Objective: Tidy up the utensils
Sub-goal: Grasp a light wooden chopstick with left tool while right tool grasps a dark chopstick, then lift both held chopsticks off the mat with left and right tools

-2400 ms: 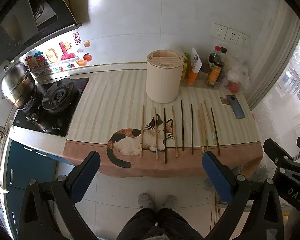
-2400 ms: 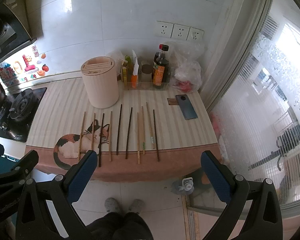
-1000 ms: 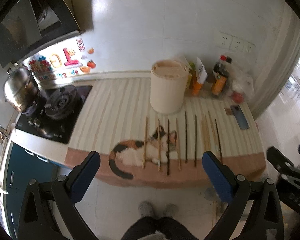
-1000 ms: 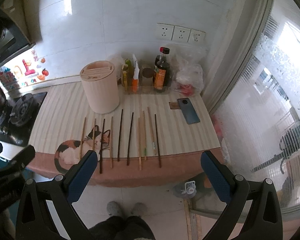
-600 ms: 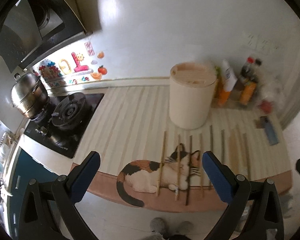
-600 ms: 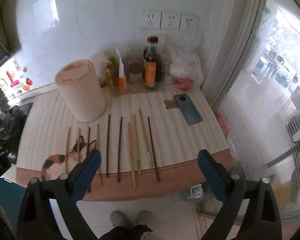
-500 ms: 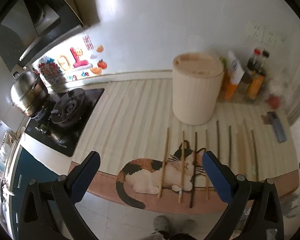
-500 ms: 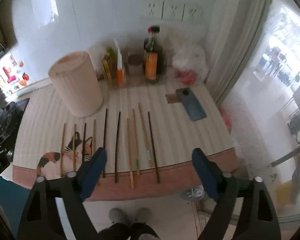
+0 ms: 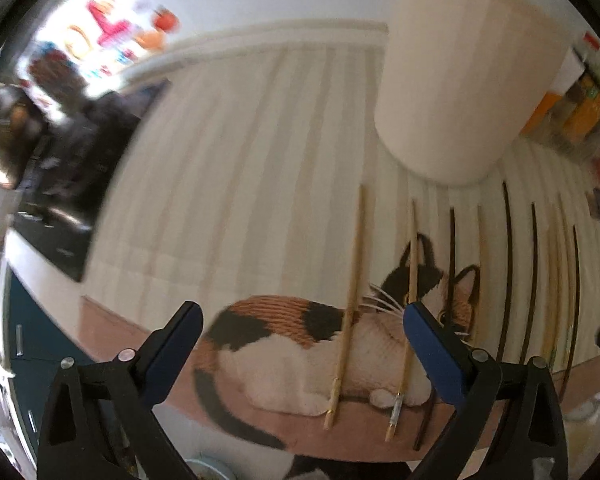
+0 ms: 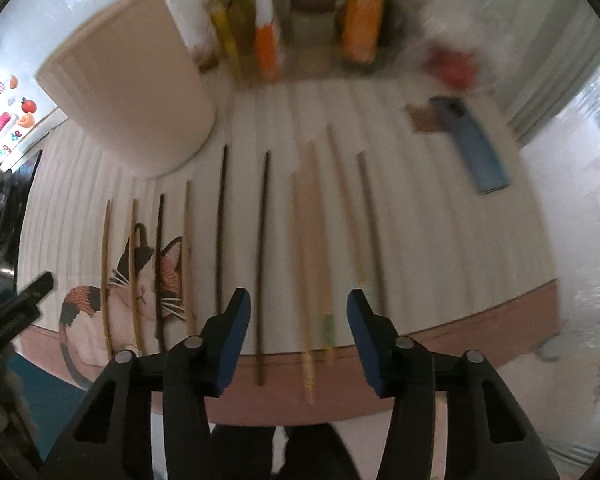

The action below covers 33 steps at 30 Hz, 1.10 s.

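Striped matting (image 9: 236, 168) covers the counter, with a printed calico cat (image 9: 320, 344) at its near edge. Motion blur smears the far left of the left wrist view, where the hob (image 9: 60, 184) and wall stickers (image 9: 100, 36) are barely readable, and the top of the pale round holder (image 9: 452, 80) is cut off by the frame. Bottles (image 10: 312, 16) behind it (right wrist view) are streaked beyond reading, and the phone (image 10: 470, 148) is soft-edged.

Chopsticks (image 10: 260, 264) lie side by side in a row on the matting in front of the holder, tips toward the wall: light bamboo ones across the cat, then dark ones, then more pale ones to the right.

Left gripper (image 9: 300, 334) hangs with jaws wide apart above the cat and the two leftmost sticks, holding nothing. Right gripper (image 10: 296, 318) is closing, with one dark and two pale sticks seen between its fingers, not yet pinched.

Compared with a second ago, both views sit far nearer the counter and the right jaws are much narrower.
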{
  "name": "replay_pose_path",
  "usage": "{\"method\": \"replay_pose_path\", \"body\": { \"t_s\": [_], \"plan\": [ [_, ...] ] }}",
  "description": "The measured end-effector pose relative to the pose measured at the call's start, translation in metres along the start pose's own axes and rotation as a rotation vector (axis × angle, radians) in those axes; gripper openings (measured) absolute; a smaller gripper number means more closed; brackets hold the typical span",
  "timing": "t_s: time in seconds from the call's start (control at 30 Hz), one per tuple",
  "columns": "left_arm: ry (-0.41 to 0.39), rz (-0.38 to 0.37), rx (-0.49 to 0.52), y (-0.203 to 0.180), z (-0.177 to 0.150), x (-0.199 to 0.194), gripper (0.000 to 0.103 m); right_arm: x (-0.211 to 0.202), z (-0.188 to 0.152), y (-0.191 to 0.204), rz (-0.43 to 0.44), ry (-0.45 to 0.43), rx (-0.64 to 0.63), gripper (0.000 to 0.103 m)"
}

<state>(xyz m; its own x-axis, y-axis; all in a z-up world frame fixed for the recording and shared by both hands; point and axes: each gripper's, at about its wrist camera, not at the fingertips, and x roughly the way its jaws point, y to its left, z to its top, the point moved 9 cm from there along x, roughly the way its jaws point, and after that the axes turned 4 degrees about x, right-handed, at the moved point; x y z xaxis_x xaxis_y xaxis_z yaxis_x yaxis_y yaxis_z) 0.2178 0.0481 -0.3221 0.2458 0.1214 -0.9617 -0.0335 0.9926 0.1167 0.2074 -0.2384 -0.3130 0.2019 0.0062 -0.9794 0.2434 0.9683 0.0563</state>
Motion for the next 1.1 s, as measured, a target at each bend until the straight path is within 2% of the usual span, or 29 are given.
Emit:
{"method": "replay_pose_path", "body": {
  "t_s": [0.1, 0.13, 0.2, 0.33, 0.37, 0.4, 0.5, 0.53, 0.63, 0.73, 0.77, 0.87, 1.1],
  "plan": [
    [0.063, -0.06, 0.035, -0.012, 0.0, 0.029, 0.09, 0.029, 0.003, 0.012, 0.024, 0.068, 0.017, 0.051],
    [0.086, -0.07, 0.048, -0.015, -0.001, 0.038, 0.08, 0.039, 0.004, 0.017, 0.03, 0.093, 0.023, 0.051],
    [0.119, -0.09, 0.063, -0.018, -0.001, 0.052, 0.071, 0.055, 0.006, 0.024, 0.037, 0.136, 0.034, 0.051],
    [0.164, -0.106, 0.075, -0.021, -0.003, 0.071, 0.053, 0.082, 0.011, 0.033, 0.004, 0.179, 0.031, 0.051],
    [0.172, -0.11, 0.076, -0.021, -0.003, 0.074, 0.046, 0.089, 0.012, 0.034, -0.012, 0.192, 0.027, 0.051],
    [0.172, -0.122, 0.075, -0.022, -0.003, 0.074, 0.046, 0.094, 0.012, 0.035, -0.021, 0.2, 0.026, 0.051],
    [0.169, -0.135, 0.095, -0.025, -0.004, 0.07, 0.033, 0.106, 0.012, 0.036, -0.068, 0.226, 0.025, 0.051],
    [0.165, -0.136, 0.106, -0.026, -0.004, 0.068, 0.024, 0.109, 0.012, 0.036, -0.078, 0.232, 0.023, 0.051],
    [0.162, -0.141, 0.128, -0.03, -0.006, 0.065, 0.01, 0.114, 0.011, 0.038, -0.101, 0.238, 0.02, 0.043],
    [0.162, -0.147, 0.14, -0.033, -0.011, 0.062, 0.007, 0.111, 0.013, 0.044, -0.098, 0.242, 0.014, 0.032],
    [0.162, -0.15, 0.144, -0.034, -0.012, 0.062, 0.006, 0.109, 0.013, 0.047, -0.1, 0.242, 0.012, 0.024],
    [0.162, -0.165, 0.151, -0.034, -0.015, 0.064, 0.005, 0.104, 0.012, 0.063, -0.111, 0.263, -0.005, 0.008],
    [0.172, -0.2, 0.179, -0.004, 0.008, 0.077, 0.005, 0.092, -0.012, 0.08, -0.095, 0.317, -0.017, 0.007]
  ]
}}
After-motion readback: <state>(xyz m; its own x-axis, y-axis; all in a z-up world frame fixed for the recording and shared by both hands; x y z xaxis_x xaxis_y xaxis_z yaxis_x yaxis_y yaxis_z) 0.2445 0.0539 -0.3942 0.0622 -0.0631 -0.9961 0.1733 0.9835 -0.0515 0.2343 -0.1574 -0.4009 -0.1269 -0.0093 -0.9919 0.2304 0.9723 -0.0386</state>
